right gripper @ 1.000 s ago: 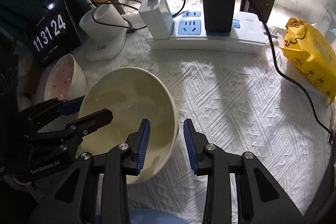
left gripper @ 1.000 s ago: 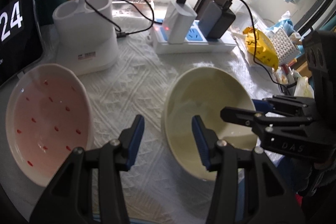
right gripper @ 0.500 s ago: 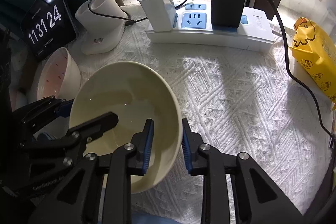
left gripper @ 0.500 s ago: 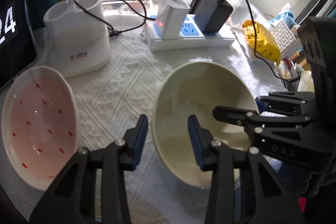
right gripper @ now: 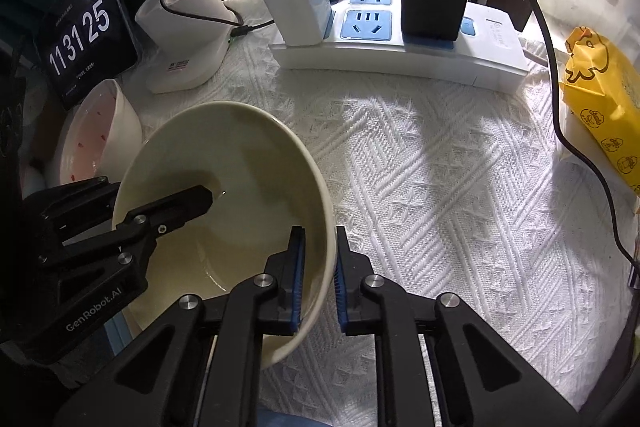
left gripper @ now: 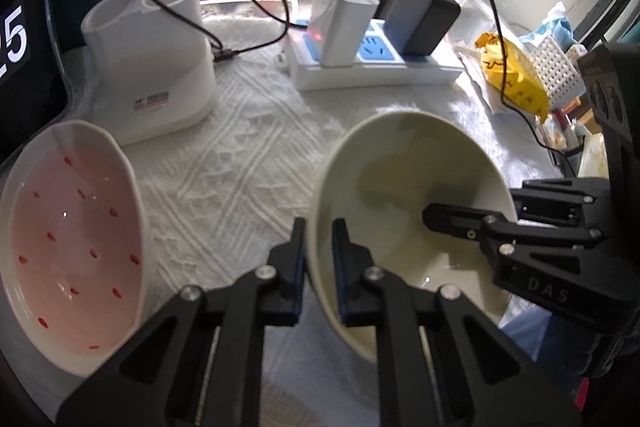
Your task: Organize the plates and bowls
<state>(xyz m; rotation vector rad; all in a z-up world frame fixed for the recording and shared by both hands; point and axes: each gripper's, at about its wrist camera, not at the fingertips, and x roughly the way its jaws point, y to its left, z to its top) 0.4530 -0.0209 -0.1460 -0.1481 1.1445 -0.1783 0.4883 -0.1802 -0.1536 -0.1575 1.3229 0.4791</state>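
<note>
Both hand-held grippers have the cream bowl [left gripper: 404, 203] pinched by its rim. The left hand-held gripper [left gripper: 319, 259] clamps the near-left edge, one finger inside and one outside. The right hand-held gripper [right gripper: 319, 267] is closing on the opposite edge, rim between its blue pads. The bowl is mid-frame on the white bench [right gripper: 440, 187] cloth. The pink bowl [left gripper: 72, 247] sits at lower left, apart.

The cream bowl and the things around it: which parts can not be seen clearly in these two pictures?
- Cream bowl: underside hidden by its own wall; near rim covered by the right claw and left claw.
- Pink dotted bowl: left wrist view, cut off at the left edge.
- Clock: left wrist view, only two digits show.
- Yellow packet: right wrist view, cut by the edge.
</note>
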